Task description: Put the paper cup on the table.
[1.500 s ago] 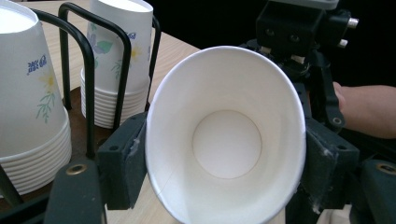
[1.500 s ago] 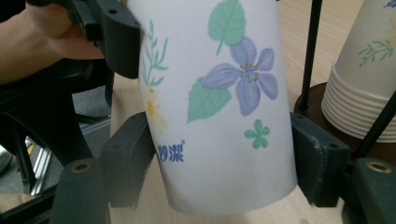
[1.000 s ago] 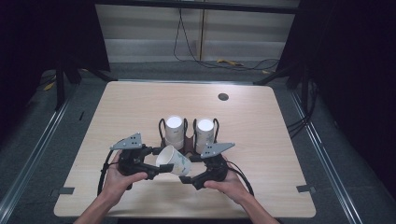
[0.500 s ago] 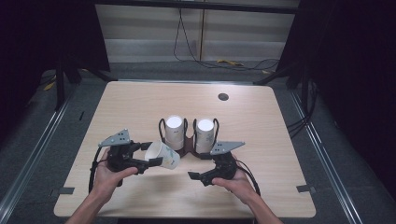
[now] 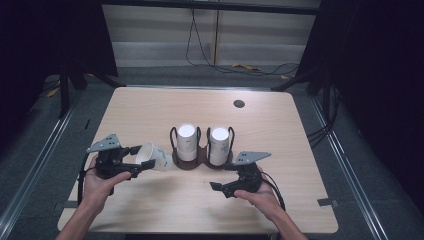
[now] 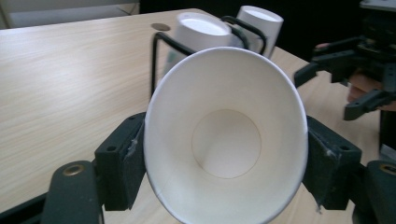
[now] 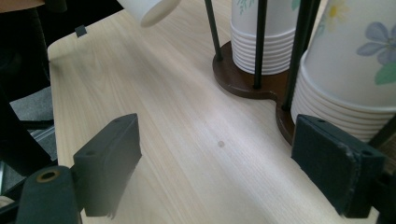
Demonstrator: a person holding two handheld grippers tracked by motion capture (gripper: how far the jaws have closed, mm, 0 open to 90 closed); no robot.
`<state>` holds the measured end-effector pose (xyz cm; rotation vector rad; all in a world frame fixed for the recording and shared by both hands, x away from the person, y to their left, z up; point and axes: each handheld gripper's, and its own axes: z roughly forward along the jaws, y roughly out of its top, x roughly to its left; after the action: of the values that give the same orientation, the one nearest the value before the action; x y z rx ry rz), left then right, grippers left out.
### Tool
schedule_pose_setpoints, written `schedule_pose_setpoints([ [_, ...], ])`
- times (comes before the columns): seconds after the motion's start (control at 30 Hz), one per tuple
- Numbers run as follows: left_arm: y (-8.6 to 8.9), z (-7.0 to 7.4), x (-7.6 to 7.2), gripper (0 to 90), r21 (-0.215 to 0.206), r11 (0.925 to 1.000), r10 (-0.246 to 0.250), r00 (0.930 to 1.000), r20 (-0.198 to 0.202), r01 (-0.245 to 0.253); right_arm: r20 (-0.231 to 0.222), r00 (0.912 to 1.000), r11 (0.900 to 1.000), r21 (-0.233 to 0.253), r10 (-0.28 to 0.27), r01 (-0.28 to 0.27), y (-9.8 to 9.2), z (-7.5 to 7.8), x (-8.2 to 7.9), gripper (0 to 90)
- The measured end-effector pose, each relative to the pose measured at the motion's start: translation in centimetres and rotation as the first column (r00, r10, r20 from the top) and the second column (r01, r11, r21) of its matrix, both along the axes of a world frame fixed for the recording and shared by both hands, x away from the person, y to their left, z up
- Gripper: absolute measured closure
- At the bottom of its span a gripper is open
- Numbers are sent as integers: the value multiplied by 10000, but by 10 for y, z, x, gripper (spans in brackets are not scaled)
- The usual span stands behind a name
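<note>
My left gripper (image 5: 139,160) is shut on a white paper cup (image 5: 152,156), held on its side above the table's left front. In the left gripper view the cup (image 6: 226,140) has its mouth toward the camera, squeezed between both pads, with my left gripper (image 6: 226,165) around it. A wire cup holder (image 5: 200,161) at mid-table carries two upside-down cup stacks (image 5: 186,142) (image 5: 219,145). My right gripper (image 5: 221,176) is open and empty, just in front of the holder. In the right gripper view my right gripper (image 7: 224,158) frames bare table, with the flowered stacks (image 7: 261,42) (image 7: 355,70) ahead.
The wooden table (image 5: 280,150) has a round grommet (image 5: 239,104) near its far edge. The holder's brown base (image 7: 243,79) lies close to the right pad. Dark floor and cables surround the table.
My left gripper has carried the cup leftward, away from the holder. My right gripper has drawn back to the right front, so the two hands are now apart.
</note>
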<state>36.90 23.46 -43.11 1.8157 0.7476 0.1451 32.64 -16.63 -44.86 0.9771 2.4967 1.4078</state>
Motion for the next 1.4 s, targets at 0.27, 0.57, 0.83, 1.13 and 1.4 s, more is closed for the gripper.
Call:
schedule_pose_setpoints([
  [0.27,10,1,15,251,781,9938,792,9968,61,-795,-9,9997,9997,6,-237,237,-10,-5,-1,160],
  [0.57,17,-4,37,251,1269,9823,1415,9897,-210,-1377,-101,9994,9994,102,-322,323,-15,-7,-2,165],
  [0.83,27,-14,58,250,994,9762,2023,9747,-952,-1929,-118,9996,9997,-26,-240,240,-13,-9,-2,167],
  [1.13,19,-13,68,245,1723,9598,2364,9690,-716,-2214,-110,9998,9997,-158,-162,160,-9,-10,-3,169],
  [1.4,12,-20,82,242,2939,9167,2929,9556,-334,-2707,-125,9998,9997,-177,-162,160,-8,-10,-3,170],
])
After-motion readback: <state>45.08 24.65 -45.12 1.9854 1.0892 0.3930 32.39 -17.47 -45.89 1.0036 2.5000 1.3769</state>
